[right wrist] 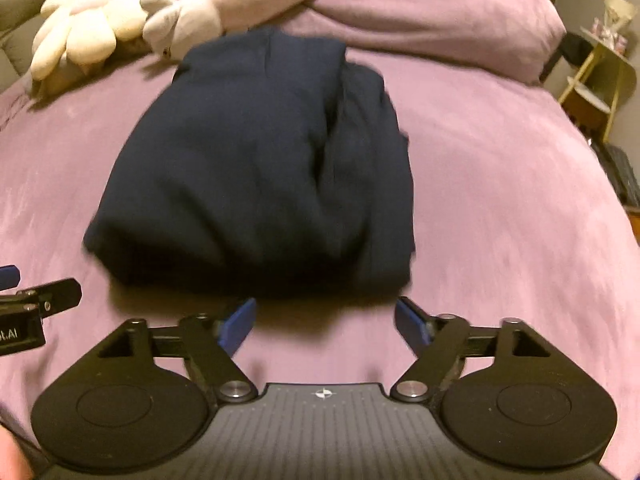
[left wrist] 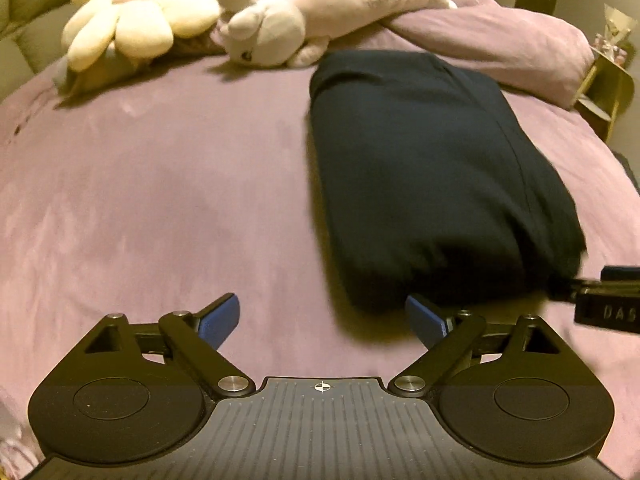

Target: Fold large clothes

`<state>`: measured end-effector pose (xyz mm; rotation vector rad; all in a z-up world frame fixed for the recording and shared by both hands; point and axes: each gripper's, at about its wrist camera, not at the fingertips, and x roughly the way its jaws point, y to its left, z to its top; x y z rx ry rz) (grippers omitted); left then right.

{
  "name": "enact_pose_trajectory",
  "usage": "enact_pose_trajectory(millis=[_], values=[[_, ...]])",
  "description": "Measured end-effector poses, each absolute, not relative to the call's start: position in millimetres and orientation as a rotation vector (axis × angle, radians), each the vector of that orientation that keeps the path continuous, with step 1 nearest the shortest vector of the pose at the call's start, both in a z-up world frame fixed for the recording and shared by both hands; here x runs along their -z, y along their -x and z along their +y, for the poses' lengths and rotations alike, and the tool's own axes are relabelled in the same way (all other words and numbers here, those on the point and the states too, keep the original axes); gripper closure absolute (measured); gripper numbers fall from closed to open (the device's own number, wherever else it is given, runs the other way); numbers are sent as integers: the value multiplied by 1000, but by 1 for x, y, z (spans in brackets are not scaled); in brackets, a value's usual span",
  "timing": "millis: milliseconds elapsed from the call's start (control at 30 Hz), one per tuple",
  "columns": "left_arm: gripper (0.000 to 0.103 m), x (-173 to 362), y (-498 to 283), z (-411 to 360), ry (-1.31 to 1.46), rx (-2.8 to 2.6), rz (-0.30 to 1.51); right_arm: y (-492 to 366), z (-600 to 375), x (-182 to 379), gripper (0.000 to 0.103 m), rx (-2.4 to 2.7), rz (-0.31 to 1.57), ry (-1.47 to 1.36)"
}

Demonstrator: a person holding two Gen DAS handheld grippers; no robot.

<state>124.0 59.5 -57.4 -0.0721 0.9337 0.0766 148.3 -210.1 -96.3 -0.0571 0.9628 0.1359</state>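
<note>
Navy folded garment (right wrist: 256,176) lies as a compact rectangular bundle on the mauve bedspread (right wrist: 500,208), near the bed's middle. Left gripper (left wrist: 324,320) hovers at the bundle's near left corner, jaws spread wide, nothing between them. Right gripper (right wrist: 326,322) sits just near of the bundle's near edge, jaws likewise released and empty. Flower-shaped cushion (left wrist: 132,16) and long plush toy (left wrist: 320,12) lie at the far side.
</note>
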Motion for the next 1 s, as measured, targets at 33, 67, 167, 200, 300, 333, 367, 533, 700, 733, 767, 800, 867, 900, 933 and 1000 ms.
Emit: enact_pose_trajectory(millis=[33, 67, 167, 200, 300, 333, 367, 533, 700, 733, 767, 800, 867, 900, 933, 1000], values=[[8, 58, -115, 60, 85, -75, 948, -139, -212, 97, 19, -131, 977, 50], [7, 59, -108, 59, 94, -78, 961, -130, -212, 98, 19, -125, 991, 42], [7, 61, -95, 54, 79, -82, 997, -109, -214, 95, 16, -117, 1014, 13], [7, 61, -94, 51, 60, -82, 1008, -105, -214, 93, 16, -115, 1012, 6], [7, 55, -90, 43, 16, -83, 1001, -95, -211, 78, 5, -105, 978, 3], [7, 52, -88, 42, 9, -81, 993, -93, -211, 74, 5, -99, 962, 7], [7, 50, -87, 41, 4, -78, 986, -91, -209, 69, 5, -96, 948, 13], [7, 37, -84, 40, -4, -97, 953, -90, -203, 57, 4, -78, 924, 25], [7, 35, -83, 40, -1, -107, 939, -90, -204, 53, 4, -72, 920, 14], [7, 34, -83, 40, -3, -108, 938, -90, -204, 53, 4, -70, 920, 11], [7, 34, -83, 40, -3, -109, 937, -90, -204, 53, 4, -69, 918, 9], [7, 34, -83, 40, -3, -111, 936, -90, -204, 53, 4, -68, 918, 7], [7, 34, -82, 40, -6, -115, 929, -91, -205, 53, 4, -65, 920, 2], [7, 34, -82, 39, -12, -117, 927, -91, -205, 53, 4, -63, 920, -1], [7, 34, -82, 38, -21, -121, 926, -91, -206, 53, 4, -63, 921, -5], [7, 34, -82, 36, -42, -127, 921, -92, -206, 53, 4, -63, 922, -10]])
